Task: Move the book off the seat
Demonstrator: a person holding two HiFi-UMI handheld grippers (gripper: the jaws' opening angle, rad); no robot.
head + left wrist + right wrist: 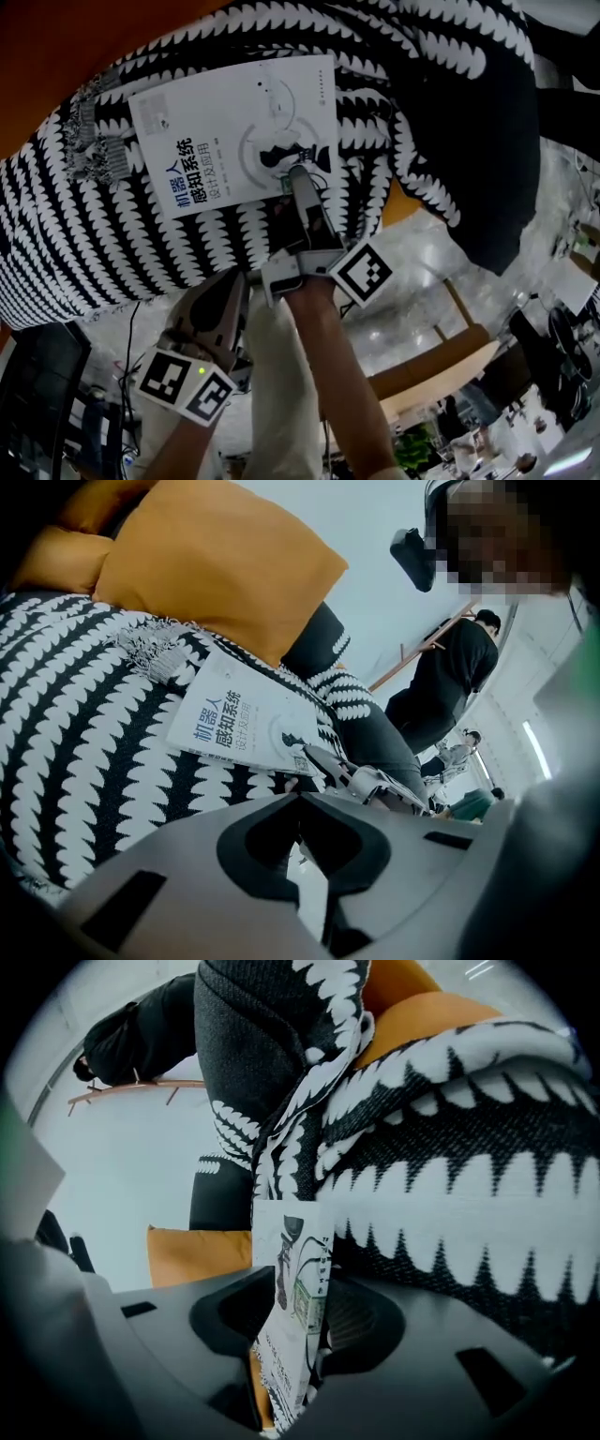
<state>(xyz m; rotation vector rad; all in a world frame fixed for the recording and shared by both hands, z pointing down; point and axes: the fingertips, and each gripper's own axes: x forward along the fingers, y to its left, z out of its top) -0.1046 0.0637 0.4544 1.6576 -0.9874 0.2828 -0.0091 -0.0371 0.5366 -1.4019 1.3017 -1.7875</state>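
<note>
We count two grippers and one book. At left, the left gripper (300, 803) hangs just off the blanket's near edge, fingers closed together on nothing, apart from the book. The one book (230, 131) lies flat, cover up, on the black-and-white blanket (84, 234) draped over the orange seat (56, 56); its left and far edges are free, with open blanket around. The right gripper (292, 180) has its fingers clamped on the book's near edge. Further right the blanket heaps into a dark fold (487, 141)
</note>
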